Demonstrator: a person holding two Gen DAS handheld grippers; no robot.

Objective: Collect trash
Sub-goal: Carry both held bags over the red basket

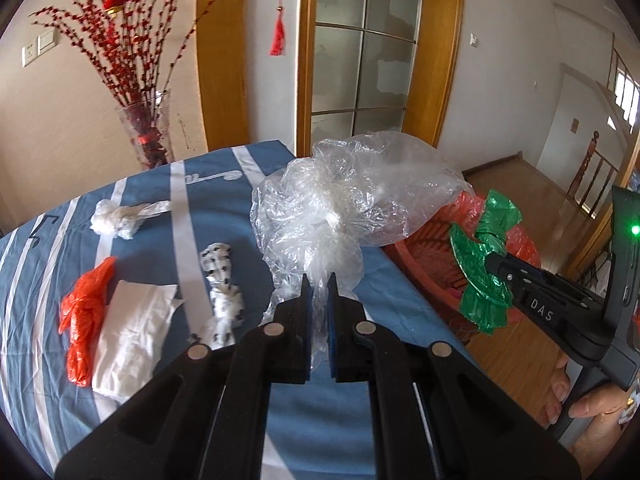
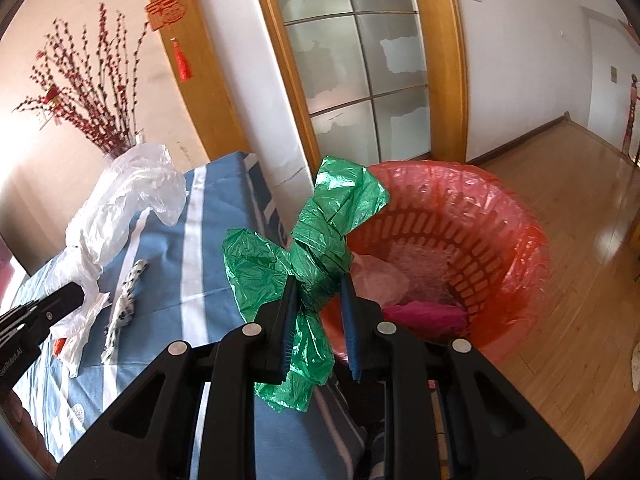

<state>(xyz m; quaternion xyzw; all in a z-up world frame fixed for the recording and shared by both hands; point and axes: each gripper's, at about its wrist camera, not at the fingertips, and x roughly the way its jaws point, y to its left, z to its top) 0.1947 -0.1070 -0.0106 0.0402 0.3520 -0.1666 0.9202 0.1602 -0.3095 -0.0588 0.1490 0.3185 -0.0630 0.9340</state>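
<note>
My left gripper (image 1: 319,280) is shut on a crumpled clear plastic bag (image 1: 344,196) and holds it above the blue striped tablecloth (image 1: 224,216). My right gripper (image 2: 318,284) is shut on a green plastic bag (image 2: 320,236), held at the near rim of the red trash basket (image 2: 492,216) beside the table. In the left wrist view the green bag (image 1: 484,256) hangs over the basket (image 1: 424,248). In the right wrist view the clear bag (image 2: 120,204) shows at the left. On the cloth lie an orange bag (image 1: 86,316), white paper (image 1: 136,332), a spotted wrapper (image 1: 222,292) and a white wad (image 1: 120,218).
The basket has a red liner and holds pink trash (image 2: 420,316). A glass vase of red branches (image 1: 146,132) stands at the table's far corner. A wood-framed glass door (image 1: 360,52) is behind. Wooden floor (image 2: 580,240) lies to the right.
</note>
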